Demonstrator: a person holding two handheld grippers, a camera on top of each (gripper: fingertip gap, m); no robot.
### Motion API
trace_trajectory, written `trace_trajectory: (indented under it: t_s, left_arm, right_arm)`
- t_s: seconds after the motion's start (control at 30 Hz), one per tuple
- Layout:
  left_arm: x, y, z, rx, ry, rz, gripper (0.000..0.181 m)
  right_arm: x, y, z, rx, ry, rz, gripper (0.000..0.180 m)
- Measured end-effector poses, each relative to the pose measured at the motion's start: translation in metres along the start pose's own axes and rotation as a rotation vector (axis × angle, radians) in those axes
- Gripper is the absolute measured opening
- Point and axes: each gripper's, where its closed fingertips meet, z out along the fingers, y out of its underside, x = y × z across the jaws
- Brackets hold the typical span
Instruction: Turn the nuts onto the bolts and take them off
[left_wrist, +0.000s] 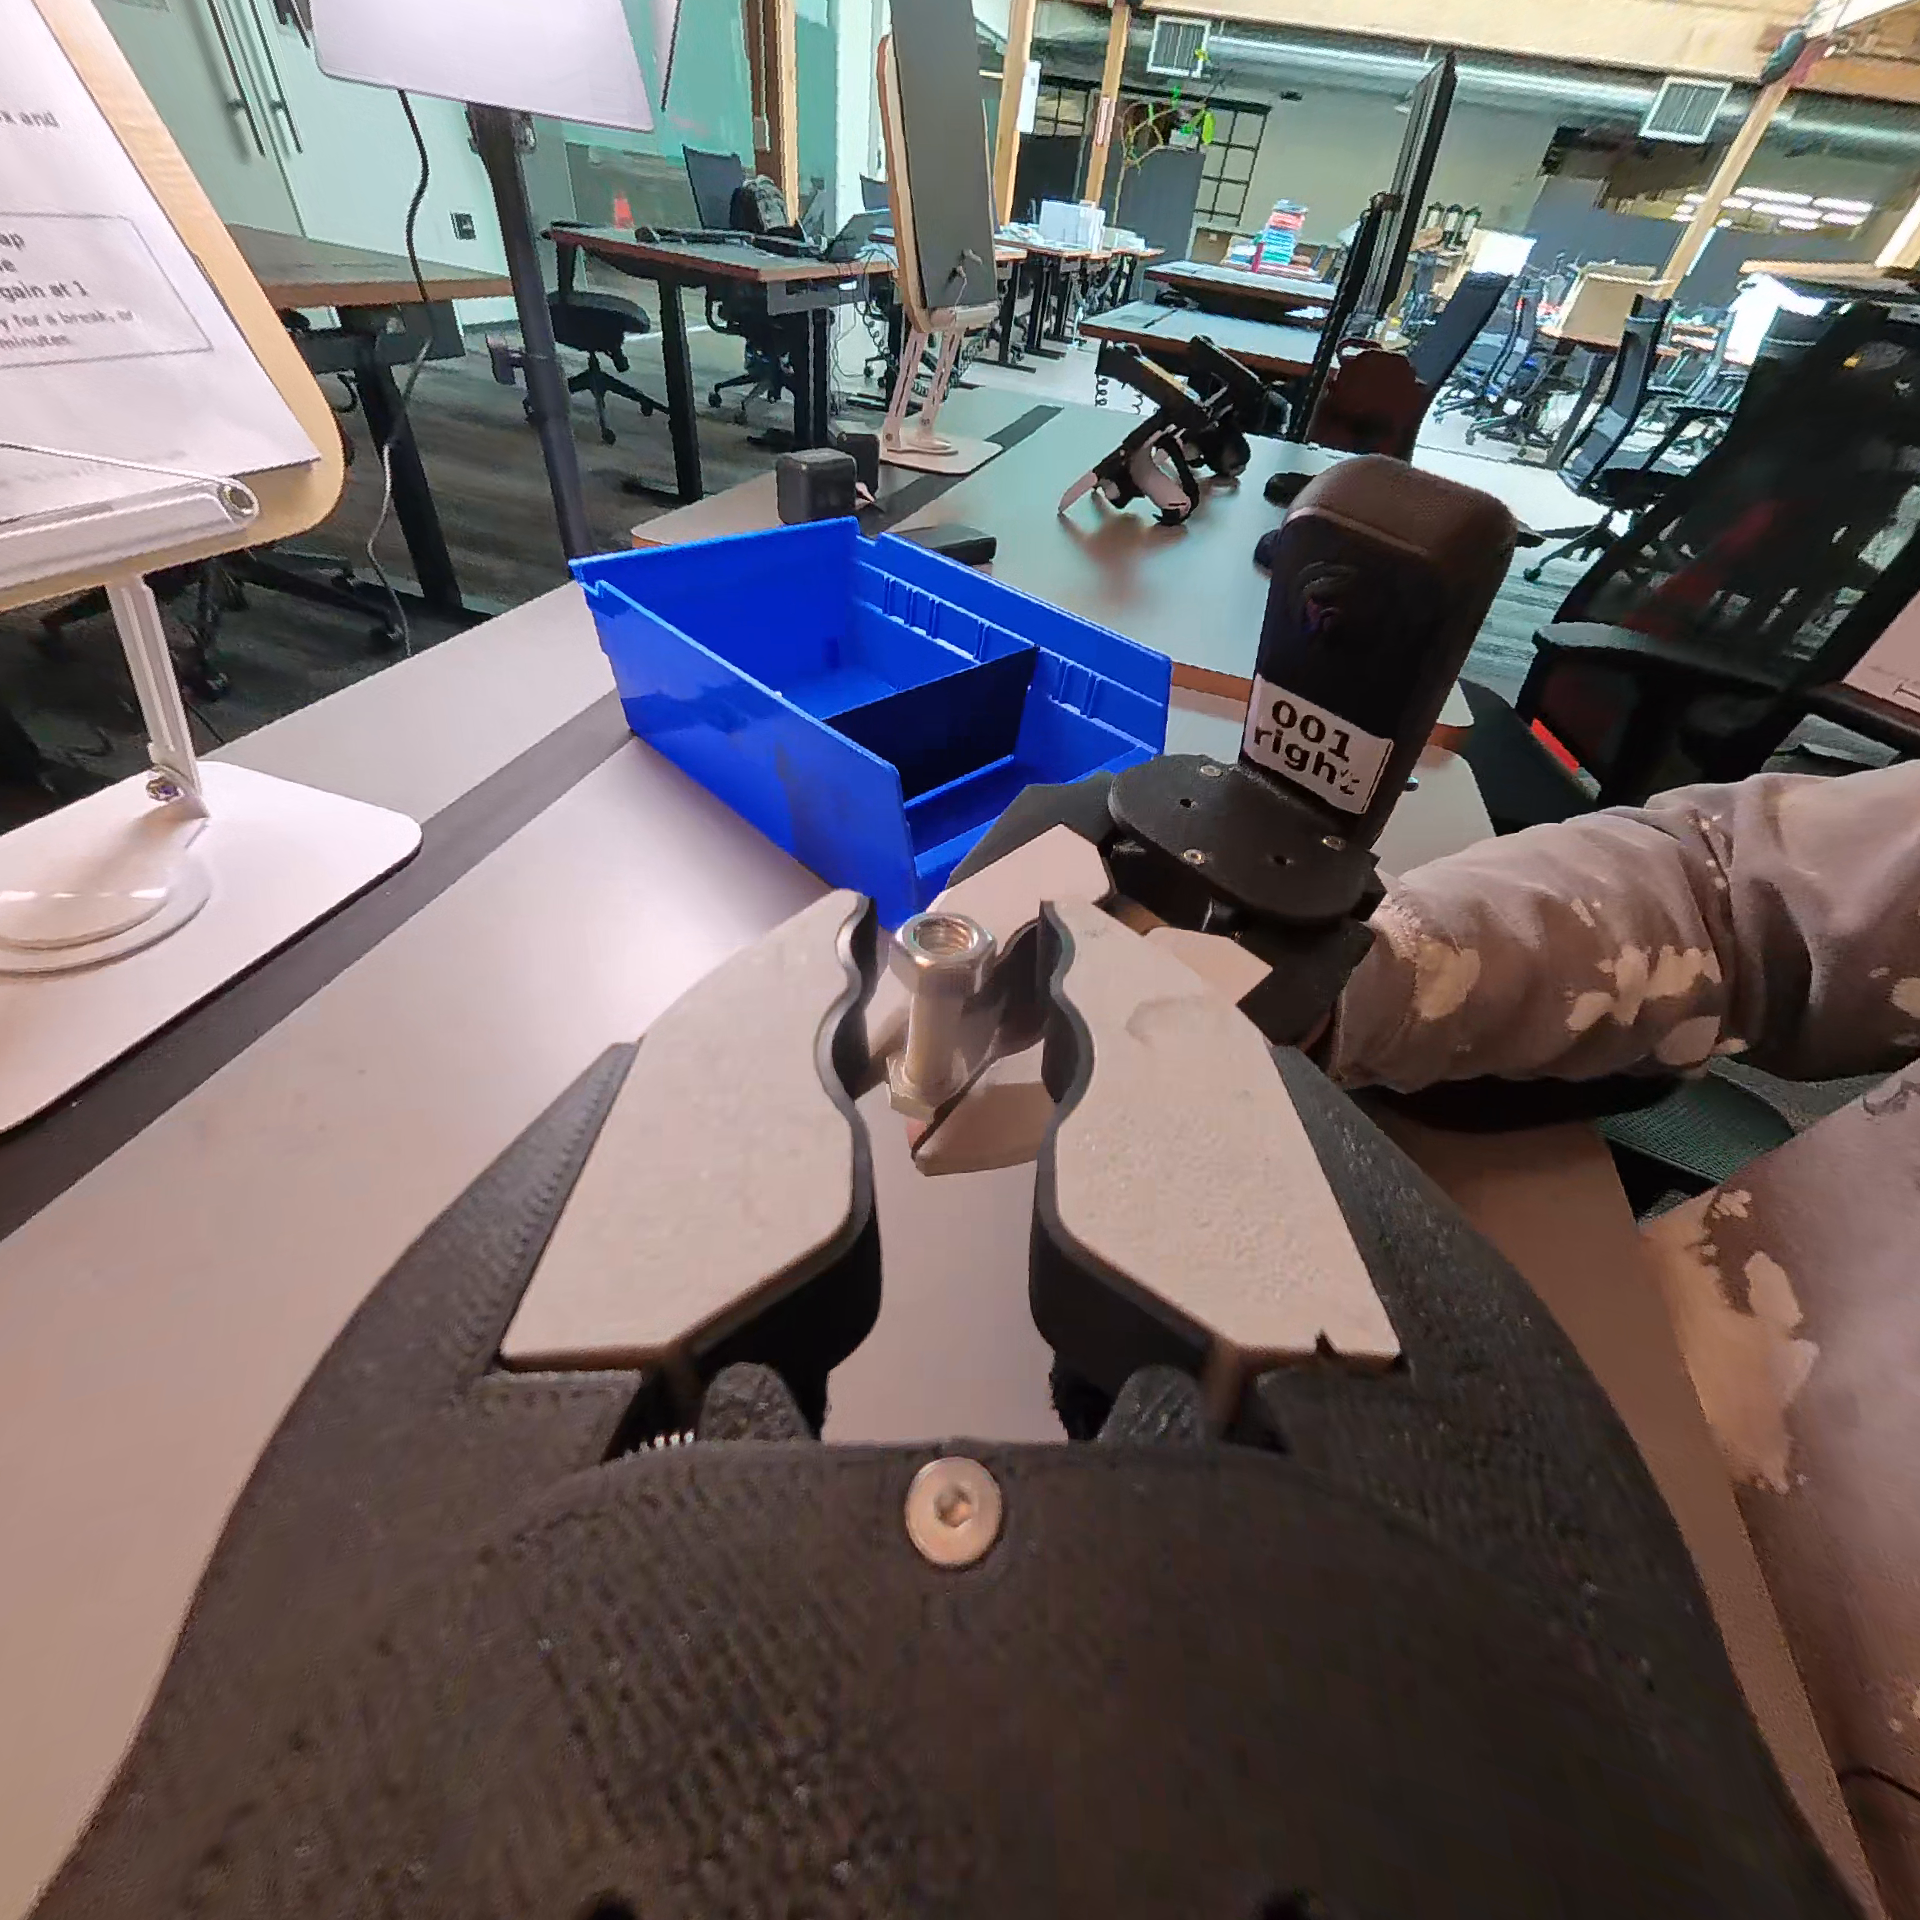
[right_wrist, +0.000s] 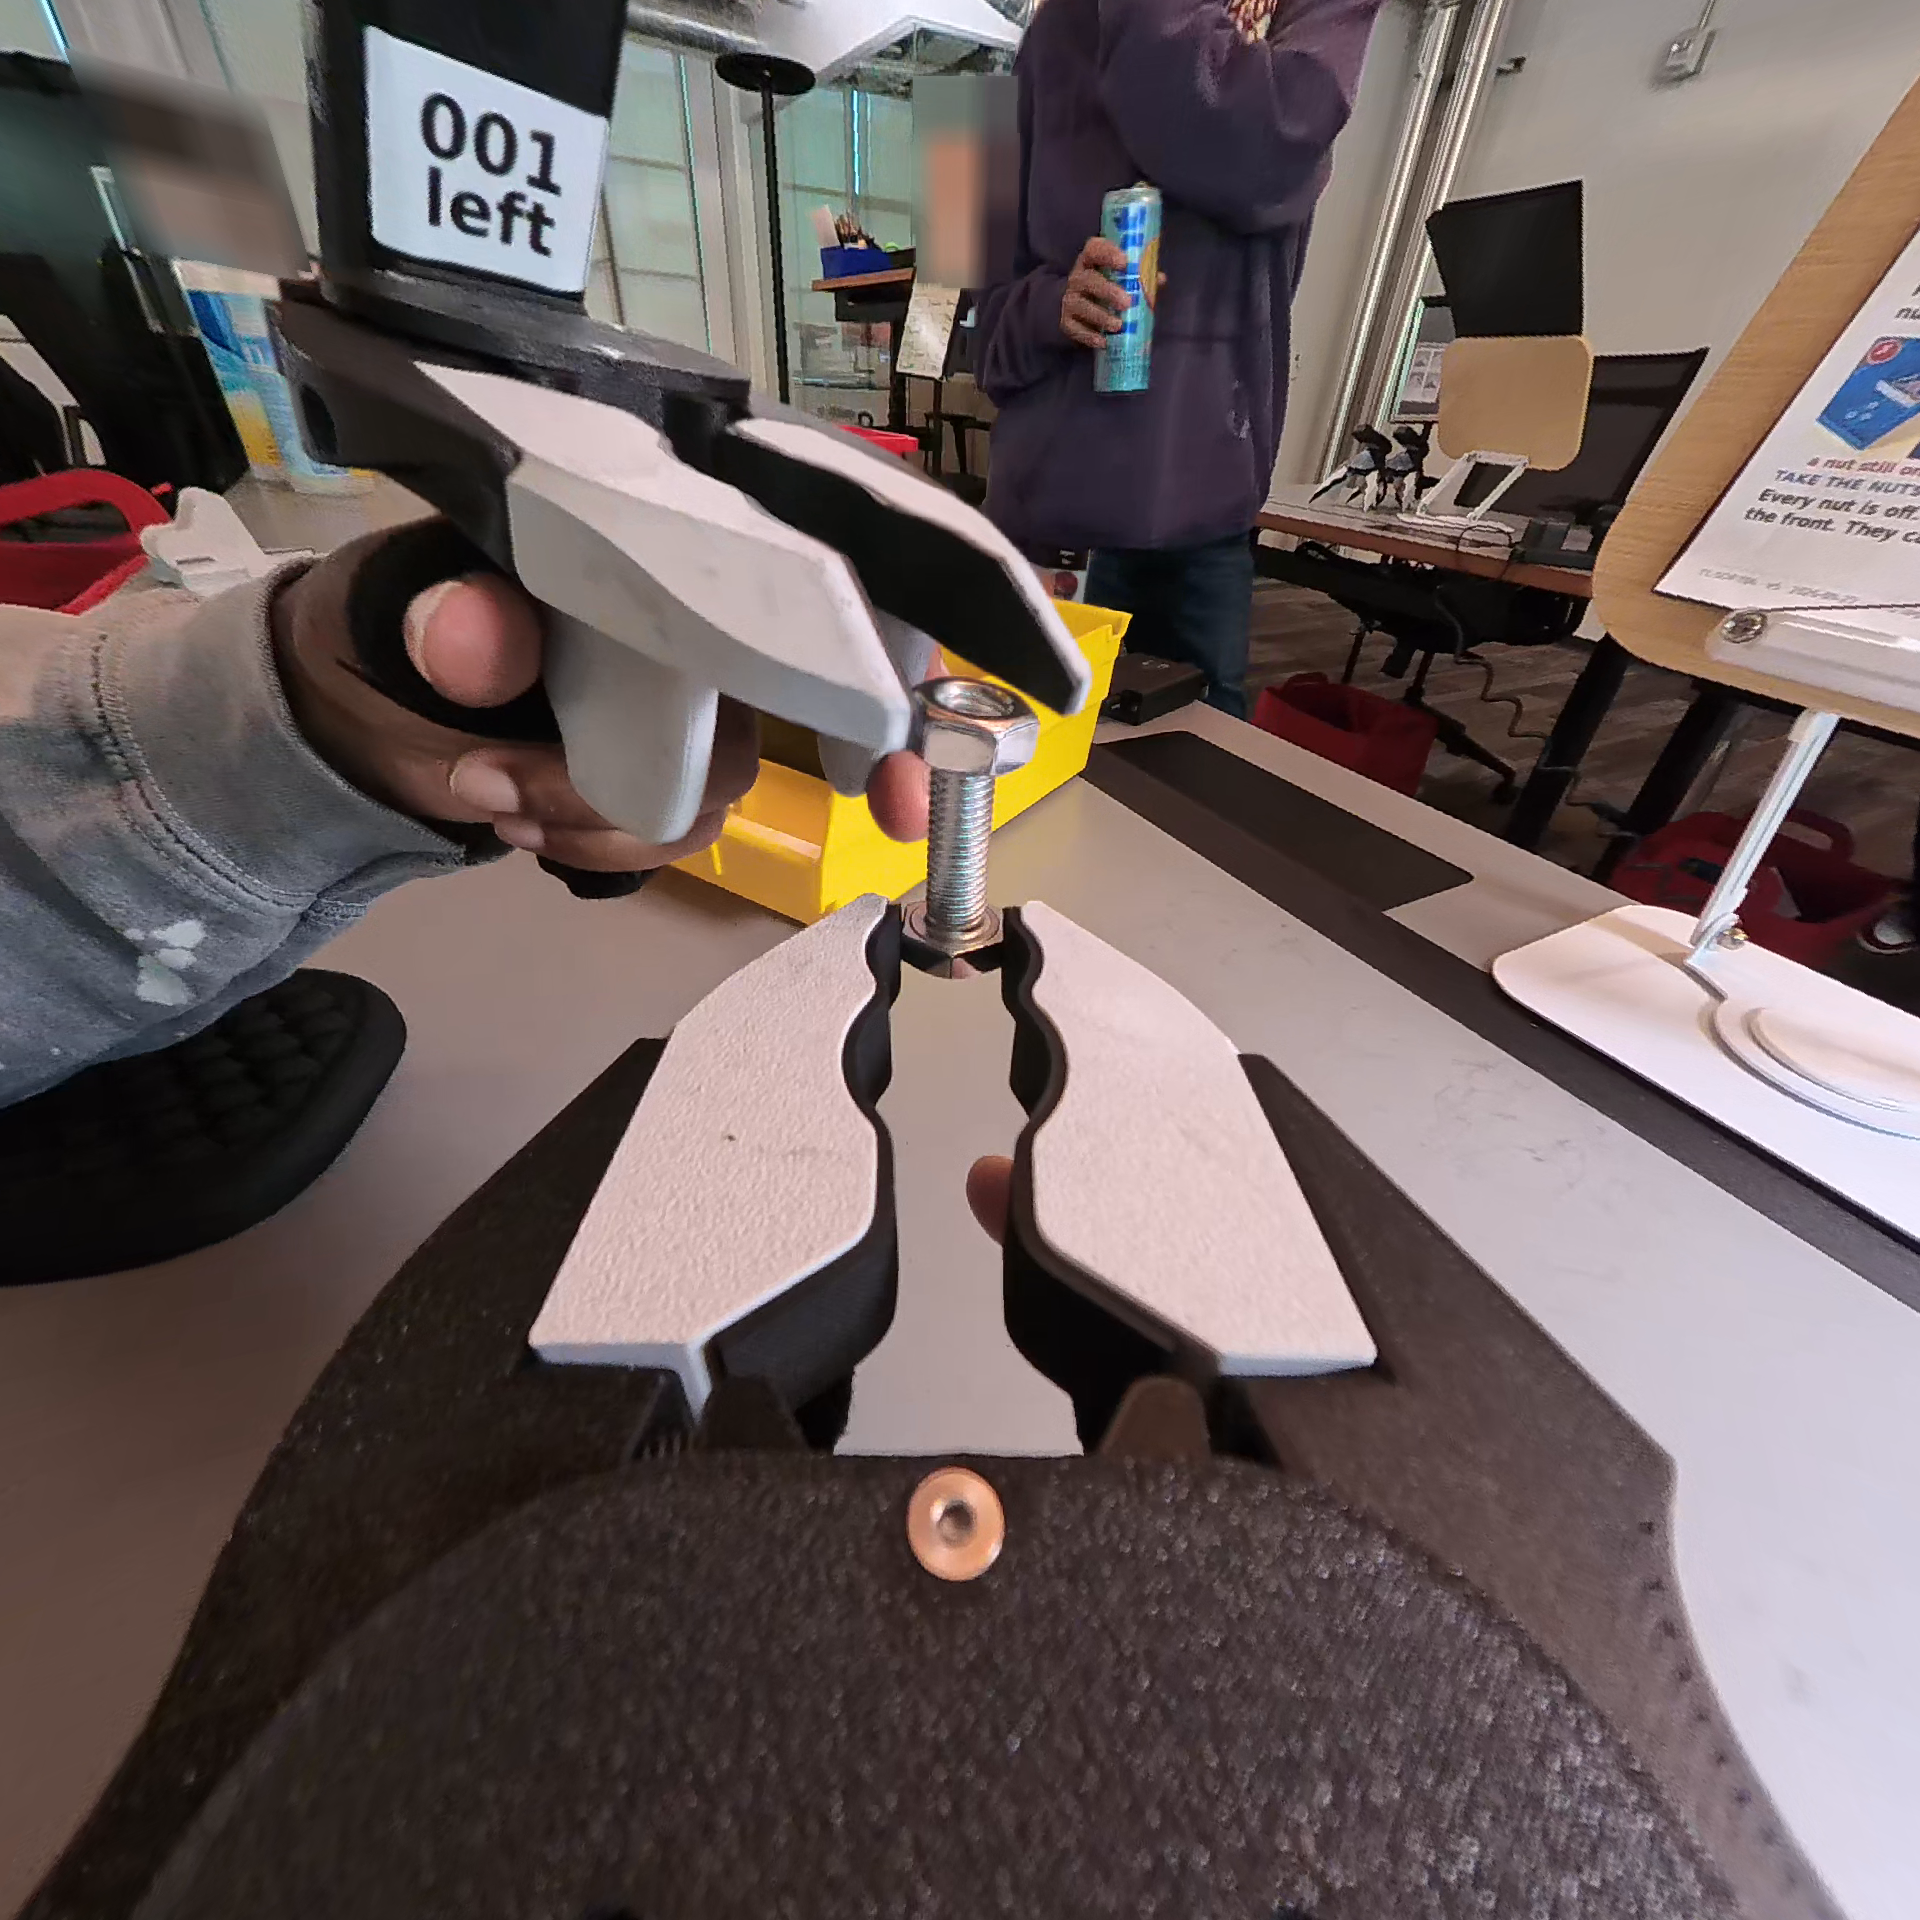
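A silver bolt (right_wrist: 958, 842) stands upright just above the grey table (right_wrist: 1299, 1039). A hex nut (right_wrist: 975, 722) sits at the top end of its thread. My right gripper (right_wrist: 951, 925) is shut on the bolt's lower hex head. My left gripper (right_wrist: 987, 707) comes down from the upper left and is shut on the nut. In the left wrist view the nut (left_wrist: 940, 948) sits between my left gripper's (left_wrist: 951, 940) fingertips. The bolt (left_wrist: 928, 1034) runs down below it into my right gripper (left_wrist: 935, 1112), which reaches in from the right.
A blue bin (left_wrist: 748, 727) with a dark divider stands behind the bolt. A yellow bin (right_wrist: 831, 842) stands behind the left hand. White document stands (left_wrist: 156, 862) (right_wrist: 1714, 997) sit at the table's sides. A person holding a can (right_wrist: 1127, 291) stands beyond the table. There is about 5 centimetres between the tips of the two grippers.
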Motion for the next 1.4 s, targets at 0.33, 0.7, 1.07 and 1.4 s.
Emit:
trace_trajectory:
  t_s: [0.33, 0.7, 1.07, 1.4]
  left_arm:
    - [-0.001, 0.0, 0.001, 0.09, -0.024, 0.064, 0.02]
    - [0.026, -0.008, -0.01, 0.124, 0.188, 0.084, 0.02]
    - [0.032, -0.009, -0.017, 0.11, 0.246, 0.09, 0.021]
    - [0.034, -0.012, -0.02, 0.122, 0.257, 0.088, 0.021]
  right_arm:
    - [-0.003, -0.004, -0.001, 0.021, -0.048, 0.045, 0.018]
    - [-0.028, -0.02, -0.012, 0.109, -0.259, 0.043, 0.018]
    - [-0.035, -0.025, -0.015, 0.144, -0.308, 0.048, 0.018]
    - [-0.037, -0.029, -0.017, 0.179, -0.316, 0.05, 0.018]
